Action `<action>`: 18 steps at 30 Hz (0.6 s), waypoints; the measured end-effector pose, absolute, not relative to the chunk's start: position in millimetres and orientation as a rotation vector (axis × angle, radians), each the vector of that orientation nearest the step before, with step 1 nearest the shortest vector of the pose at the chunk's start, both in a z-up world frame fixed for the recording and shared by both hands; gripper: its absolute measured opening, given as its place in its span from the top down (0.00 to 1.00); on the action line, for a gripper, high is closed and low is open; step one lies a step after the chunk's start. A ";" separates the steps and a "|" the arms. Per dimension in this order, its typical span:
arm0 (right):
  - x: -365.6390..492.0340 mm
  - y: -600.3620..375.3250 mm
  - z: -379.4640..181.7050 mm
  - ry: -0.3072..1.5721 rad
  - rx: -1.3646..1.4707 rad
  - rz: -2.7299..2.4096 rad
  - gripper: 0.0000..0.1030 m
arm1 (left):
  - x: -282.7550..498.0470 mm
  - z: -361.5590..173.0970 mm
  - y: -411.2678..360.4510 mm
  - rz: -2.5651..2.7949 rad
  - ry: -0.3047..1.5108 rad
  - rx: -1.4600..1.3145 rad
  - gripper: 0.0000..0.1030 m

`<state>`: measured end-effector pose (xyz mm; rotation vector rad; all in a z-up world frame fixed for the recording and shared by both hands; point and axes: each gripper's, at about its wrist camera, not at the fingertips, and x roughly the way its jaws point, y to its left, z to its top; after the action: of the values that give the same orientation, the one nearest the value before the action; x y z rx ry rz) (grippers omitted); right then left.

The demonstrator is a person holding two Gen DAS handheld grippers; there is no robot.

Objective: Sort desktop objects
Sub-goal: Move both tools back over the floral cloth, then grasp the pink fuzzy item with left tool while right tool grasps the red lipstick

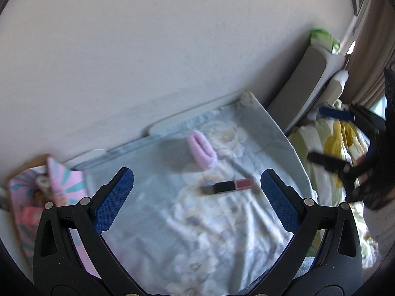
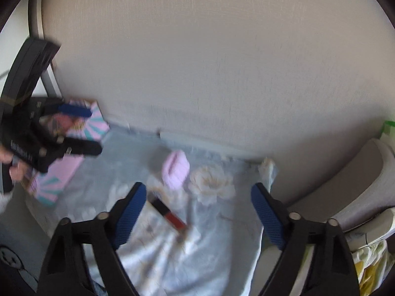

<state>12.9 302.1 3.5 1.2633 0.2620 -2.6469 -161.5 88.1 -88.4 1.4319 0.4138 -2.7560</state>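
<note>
— Where's the lipstick (image 1: pixel 228 185) sitting right now?

— Flat on the flowered cloth (image 1: pixel 197 234) that covers the tabletop (image 1: pixel 190 113). From the left tool (image 1: pixel 197 192) it lies just beyond the tips, in the gap between the two blue pads (image 1: pixel 116 197), nearer the right-hand one. Its red end points right, the black part sits in the middle.

— Is the left tool gripping it?

— No. The jaws stand wide apart with nothing between the pads, and the lipstick is clear of both of them.

— And the right tool (image 2: pixel 197 212)?

— Also spread and empty-handed. In its own view the lipstick (image 2: pixel 169 213) lies slanted just past the left pad, close beside it but not touching as far as I can see; the picture is blurred there. The right pad is well off to the other side.

— What about the pink thing?

— A pink rolled cloth (image 1: pixel 201 151) lies farther back on the flowered cloth, beyond the lipstick and toward the wall (image 1: pixel 148 49). Neither tool touches it.

— Anything else nearby?

— A pink and teal box (image 1: pixel 37 192) stands at the left end of the tabletop against the wall. From the right wrist view the left tool (image 2: pixel 84 129) hangs in front of that box (image 2: pixel 98 123), a hand (image 2: pixel 9 165) on its grip. Off the right end are grey cushions (image 1: pixel 306 79) and a yellow-patterned blanket (image 1: pixel 333 143).
</note>
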 end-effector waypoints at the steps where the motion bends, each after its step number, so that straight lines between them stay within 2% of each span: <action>1: 11.6 303.2 -7.9 0.263 1.291 -2.607 0.35 | -173.0 -97.0 91.8 -2.742 0.423 1.460 0.01; 3: 8.0 305.2 -26.9 0.253 1.328 -2.526 0.39 | -190.3 -112.0 95.5 -2.697 0.441 1.500 0.03; 5: 6.9 304.9 -41.1 0.261 1.299 -2.449 0.40 | -211.0 -131.0 99.1 -2.652 0.488 1.541 0.08; 9: -5.8 289.9 -75.2 0.368 1.245 -2.281 0.48 | -240.6 -165.7 100.8 -2.578 0.529 1.593 0.13; 12: -14.3 283.2 -98.1 0.392 1.225 -2.177 0.49 | -256.2 -189.9 98.1 -2.518 0.579 1.627 0.16; 14: -22.1 277.6 -116.0 0.414 1.220 -2.122 0.49 | -264.6 -203.3 97.1 -2.486 0.599 1.642 0.25; 16: -26.3 274.3 -127.8 0.424 1.213 -2.087 0.50 | -270.2 -214.1 95.8 -2.459 0.607 1.655 0.28; 17: -27.7 272.9 -132.9 0.432 1.210 -2.074 0.52 | -272.5 -219.3 94.9 -2.443 0.614 1.657 0.31; 18: -28.9 271.1 -138.9 0.445 1.208 -2.058 0.62 | -274.7 -223.1 93.6 -2.433 0.624 1.659 0.33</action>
<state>-28.9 271.1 -138.9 1.2083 0.4453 -2.0577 -274.7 93.6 -223.1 1.6592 0.6244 -2.4326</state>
